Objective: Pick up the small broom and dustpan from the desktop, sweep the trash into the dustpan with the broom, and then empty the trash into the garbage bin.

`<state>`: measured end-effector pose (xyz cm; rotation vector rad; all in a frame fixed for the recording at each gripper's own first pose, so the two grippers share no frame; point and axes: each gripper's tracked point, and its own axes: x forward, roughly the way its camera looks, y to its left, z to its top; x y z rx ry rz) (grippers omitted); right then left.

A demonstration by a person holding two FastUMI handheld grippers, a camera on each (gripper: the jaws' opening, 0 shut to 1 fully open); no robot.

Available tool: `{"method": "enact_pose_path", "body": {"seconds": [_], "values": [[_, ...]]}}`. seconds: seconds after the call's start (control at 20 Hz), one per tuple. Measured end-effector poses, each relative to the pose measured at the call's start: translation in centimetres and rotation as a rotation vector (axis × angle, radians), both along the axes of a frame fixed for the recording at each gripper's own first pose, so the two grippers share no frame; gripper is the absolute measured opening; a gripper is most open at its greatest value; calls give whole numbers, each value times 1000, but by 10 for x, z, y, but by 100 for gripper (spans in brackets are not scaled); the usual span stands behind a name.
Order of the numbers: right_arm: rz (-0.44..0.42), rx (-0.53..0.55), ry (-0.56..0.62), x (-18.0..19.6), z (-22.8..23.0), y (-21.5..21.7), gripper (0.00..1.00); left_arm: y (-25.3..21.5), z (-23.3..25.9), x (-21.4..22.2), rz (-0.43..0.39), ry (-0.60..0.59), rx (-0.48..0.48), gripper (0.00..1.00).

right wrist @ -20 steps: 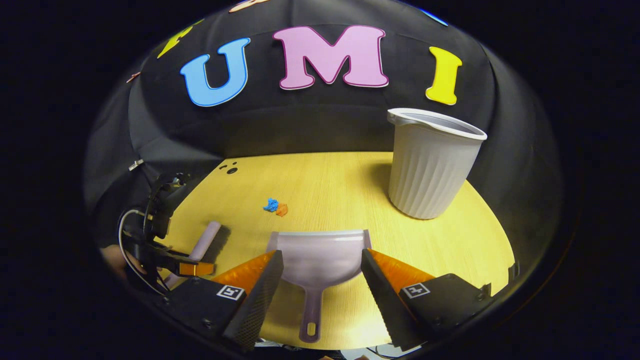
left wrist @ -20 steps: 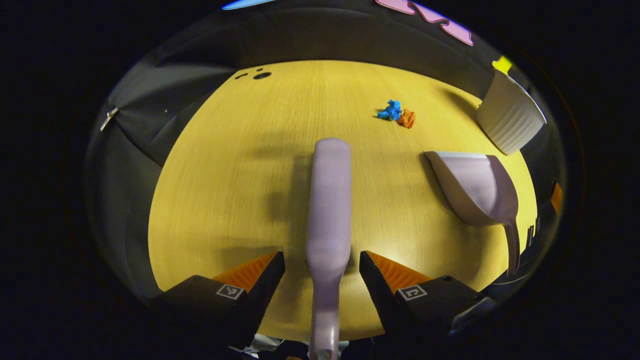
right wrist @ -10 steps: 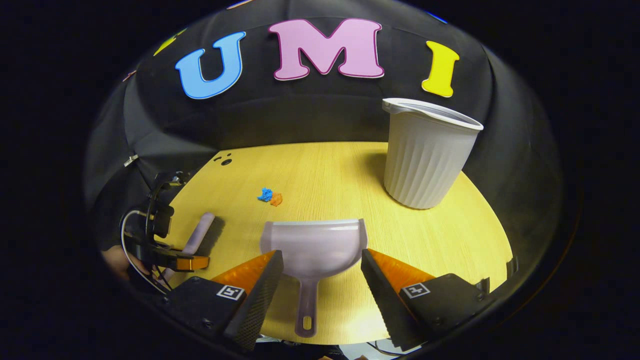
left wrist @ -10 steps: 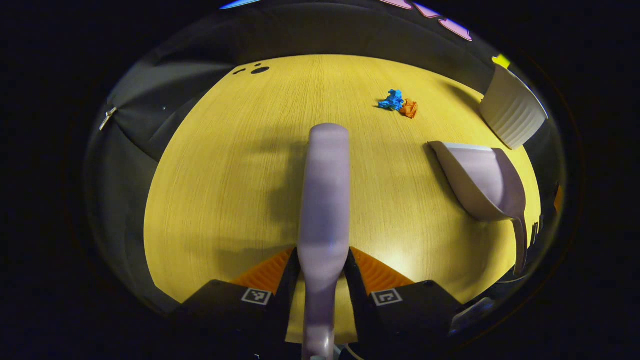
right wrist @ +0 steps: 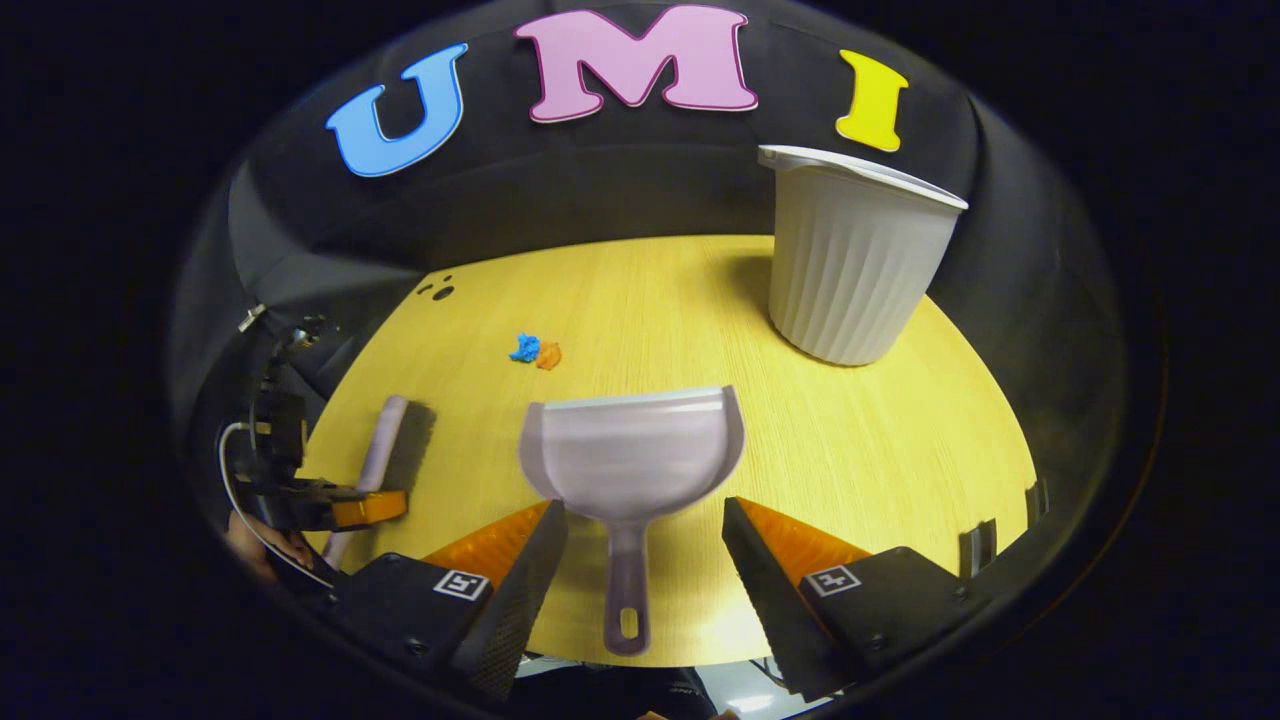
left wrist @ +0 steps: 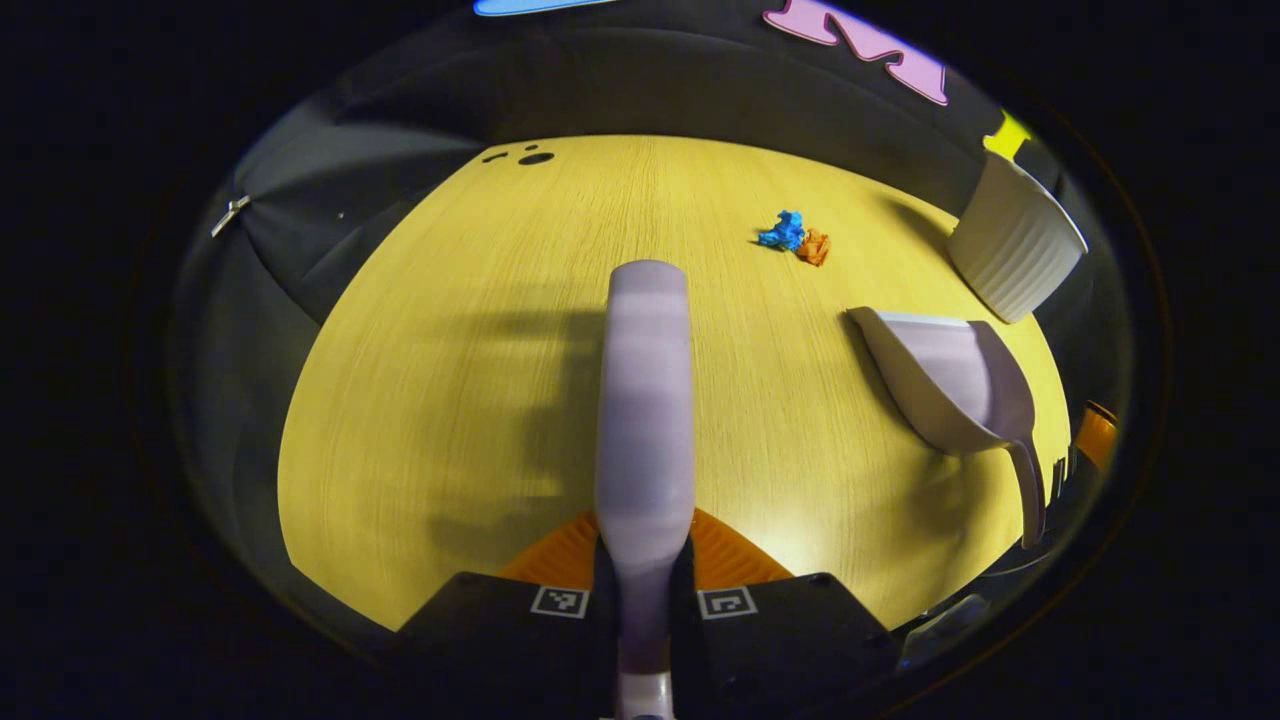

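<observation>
Left tool (left wrist: 645,590) has closed on broom (left wrist: 645,400) | right tool (right wrist: 640,570) wide — astride dustpan (right wrist: 632,455) handle | right gripper view: bristles.

One broom (left wrist: 643,400) lies on one yellow table (left wrist: 450,380). There is one dustpan (right wrist: 632,462) and one white ribbed bin (right wrist: 852,265). Two scraps of trash sit side by side: one blue scrap (left wrist: 783,231) and one orange scrap (left wrist: 814,246). Two grippers are counted, the left gripper (left wrist: 643,560) and the right gripper (right wrist: 640,560), each with two fingers.
</observation>
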<state>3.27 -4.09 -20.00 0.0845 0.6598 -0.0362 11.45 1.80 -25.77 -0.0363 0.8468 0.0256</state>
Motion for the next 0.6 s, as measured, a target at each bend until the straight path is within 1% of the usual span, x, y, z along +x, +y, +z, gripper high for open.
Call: {"method": "enact_pose_path", "body": {"seconds": [0.1, 0.2, 0.25, 0.3, 0.45, 0.5, 0.55, 0.6], "values": [[-4, 16, 29, -6, -7, 2, 100, -1, 13, -9, -4, -47, -25, 25], [-6, 28, 50, -10, -11, 5, 99, 3, 25, -18, -15, -86, -9, 27], [-4, 31, 58, -11, -12, 7, 99, 5, 30, -24, -20, -105, 5, 25], [1, 32, 62, -11, -13, 8, 99, 7, 36, -30, -22, -123, 10, 25], [15, 34, 87, -8, -22, 15, 99, 5, 49, -49, -25, -156, 0, 25], [17, 37, 96, -5, -27, 18, 100, 4, 53, -54, -26, -162, 1, 23], [15, 37, 113, -2, -33, 19, 100, 3, 55, -58, -26, -164, -2, 25], [13, 41, 134, 0, -42, 20, 100, 1, 58, -63, -24, -167, -8, 23]]}}
